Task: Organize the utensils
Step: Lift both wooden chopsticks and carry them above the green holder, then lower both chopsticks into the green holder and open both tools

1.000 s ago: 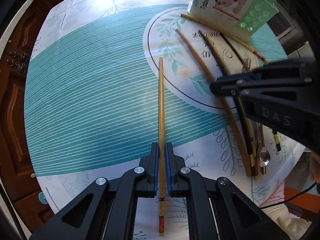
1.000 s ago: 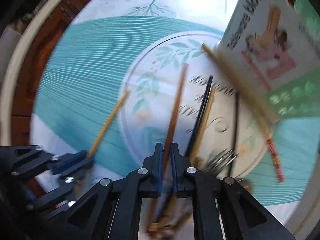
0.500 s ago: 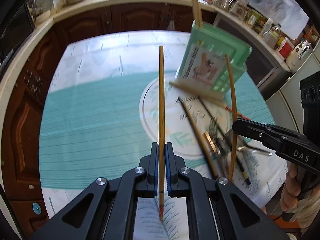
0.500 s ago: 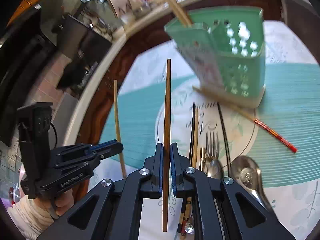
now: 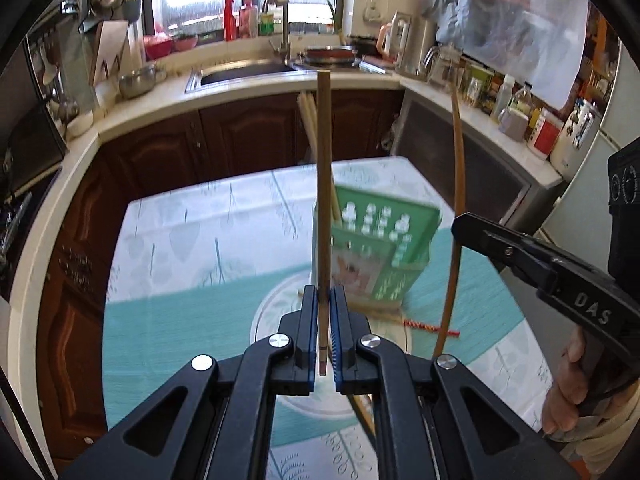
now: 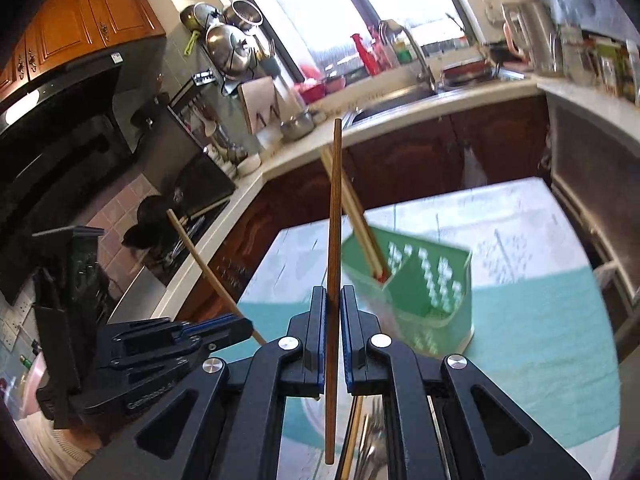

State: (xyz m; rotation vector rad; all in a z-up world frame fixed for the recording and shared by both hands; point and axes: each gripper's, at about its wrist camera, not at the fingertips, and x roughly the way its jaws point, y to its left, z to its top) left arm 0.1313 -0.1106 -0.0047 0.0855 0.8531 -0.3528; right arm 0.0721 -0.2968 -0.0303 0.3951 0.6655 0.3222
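Left wrist: left gripper [image 5: 321, 328] clamps upright chopstick [image 5: 324, 184]; blurred holder [image 5: 376, 256] apparently behind.

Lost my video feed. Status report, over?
Left gripper shut on a chopstick. Right gripper shut on another chopstick. Green holder ahead, two chopsticks inside. Nothing blocking.

The green caddy [image 5: 384, 256] is smeared by motion blur in both views, so its label picture cannot be read. In the left wrist view, the left tool [image 5: 323, 332] hides part of the desk [image 5: 180, 240] at 6 o'clock, and the right tool [image 5: 472, 228] is cut off by the edge at 3 o'clock. In the right wrist view, utensils [image 6: 370, 452] at 6 o'clock sit blurred behind the right tool's [image 6: 331, 340] frame, mostly hidden.
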